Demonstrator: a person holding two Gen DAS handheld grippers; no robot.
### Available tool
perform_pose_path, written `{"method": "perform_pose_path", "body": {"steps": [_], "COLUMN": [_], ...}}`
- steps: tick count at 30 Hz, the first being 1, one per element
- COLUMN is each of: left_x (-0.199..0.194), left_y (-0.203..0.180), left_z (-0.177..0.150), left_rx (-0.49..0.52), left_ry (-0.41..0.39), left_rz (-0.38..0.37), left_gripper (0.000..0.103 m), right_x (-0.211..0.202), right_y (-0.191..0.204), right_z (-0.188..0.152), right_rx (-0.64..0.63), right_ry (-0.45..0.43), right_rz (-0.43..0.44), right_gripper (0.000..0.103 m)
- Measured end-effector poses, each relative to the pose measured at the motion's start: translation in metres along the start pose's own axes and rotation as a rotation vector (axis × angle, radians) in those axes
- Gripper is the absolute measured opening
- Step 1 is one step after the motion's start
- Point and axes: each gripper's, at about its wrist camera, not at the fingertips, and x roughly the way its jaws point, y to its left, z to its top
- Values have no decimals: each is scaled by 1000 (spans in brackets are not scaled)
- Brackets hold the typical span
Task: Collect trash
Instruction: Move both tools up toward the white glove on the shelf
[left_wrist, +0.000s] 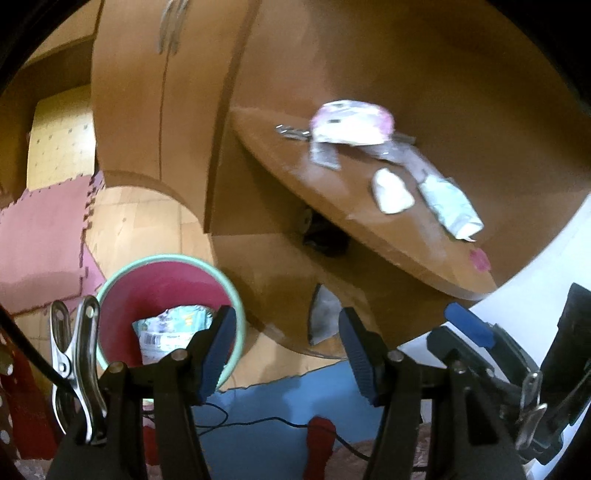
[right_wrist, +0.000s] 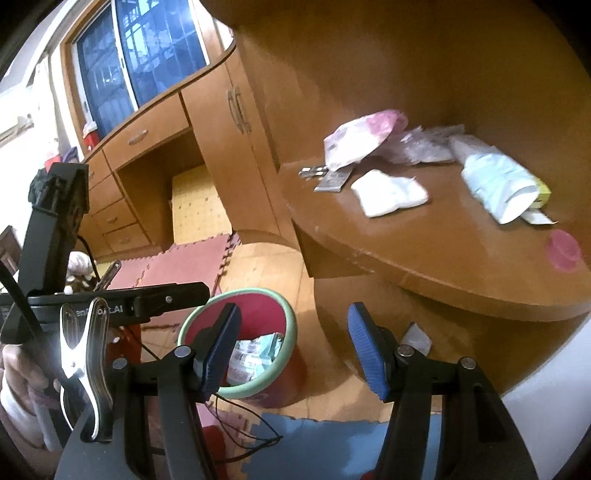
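A red bin with a mint-green rim (left_wrist: 110, 284) (right_wrist: 291, 317) stands on the floor and holds a printed wrapper (left_wrist: 173, 328) (right_wrist: 255, 354). On the round wooden shelf (left_wrist: 332, 206) (right_wrist: 424, 258) lie a pink-and-white bag (left_wrist: 351, 122) (right_wrist: 362, 136), a white folded pad (left_wrist: 391, 192) (right_wrist: 388, 192), a pale blue packet (left_wrist: 450, 203) (right_wrist: 502, 184), a grey foil strip (left_wrist: 325, 155) (right_wrist: 332, 181) and a pink lid (left_wrist: 480, 258) (right_wrist: 563, 249). My left gripper (left_wrist: 288, 350) is open and empty just right of the bin. My right gripper (right_wrist: 295, 350) is open and empty above the bin.
A grey scrap (left_wrist: 323, 314) (right_wrist: 415, 338) lies under the shelf against the wood. A wooden cabinet (right_wrist: 221, 122) with drawers stands behind. Pink foam mats (left_wrist: 40, 240) (right_wrist: 177, 266) and a blue mat (left_wrist: 295, 398) (right_wrist: 325, 443) cover the floor. A thin black cable (right_wrist: 251, 424) trails there.
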Motion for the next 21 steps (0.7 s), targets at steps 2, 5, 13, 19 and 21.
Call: {"method": "perform_pose_path", "body": {"steps": [2, 5, 13, 19, 21], "left_x": [-3, -3, 11, 36, 47], "left_y": [-13, -29, -76, -117, -129], "left_z": [1, 7, 30, 53, 61], "left_rx": [23, 51, 148, 235, 261], "left_ry": [-8, -10, -30, -56, -61], "left_rz": [-9, -21, -26, -17, -15], "left_gripper": [61, 61, 61, 61, 61], "right_x": [-6, -17, -38, -47, -49], "right_y": [-2, -4, -26, -43, -49], "right_z": [0, -1, 1, 0, -1], "right_rx": [-3, -10, 0, 21, 42], "right_ry": [-10, -27, -79, -102, -105], "right_rz": [-9, -33, -99, -141, -144], "right_gripper": [61, 61, 61, 61, 61]}}
